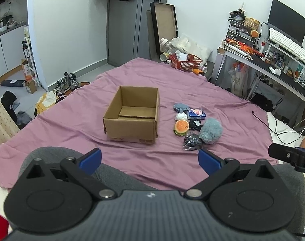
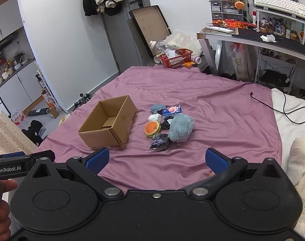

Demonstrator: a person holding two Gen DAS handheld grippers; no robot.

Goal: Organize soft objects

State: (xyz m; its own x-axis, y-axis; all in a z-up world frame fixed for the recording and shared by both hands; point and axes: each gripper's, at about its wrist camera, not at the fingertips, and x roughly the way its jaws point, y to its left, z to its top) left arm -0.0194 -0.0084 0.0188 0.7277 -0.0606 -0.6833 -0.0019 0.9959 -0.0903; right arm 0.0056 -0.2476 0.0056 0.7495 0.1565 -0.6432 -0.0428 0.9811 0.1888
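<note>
An open, empty cardboard box (image 1: 132,118) (image 2: 110,124) stands on the purple bedsheet (image 1: 148,160). To its right lies a cluster of soft objects: a large blue-grey fluffy plush (image 1: 210,131) (image 2: 181,128), a burger toy (image 1: 181,127) (image 2: 152,128), a black item in clear wrap (image 1: 192,141) (image 2: 160,142), a small white ball (image 1: 181,116) (image 2: 155,117), a blue tissue pack (image 1: 197,114) (image 2: 172,110) and a small blue-grey plush (image 1: 180,107) (image 2: 157,107). My left gripper (image 1: 150,158) is open and empty, near the bed's front. My right gripper (image 2: 157,159) is open and empty, short of the cluster.
A red basket (image 1: 185,61) (image 2: 176,57) and bottles sit beyond the bed's far edge. A cluttered desk (image 1: 273,60) (image 2: 263,36) stands at right. A black cable (image 2: 273,104) lies on the sheet's right side. Shoes and clutter lie on the floor at left.
</note>
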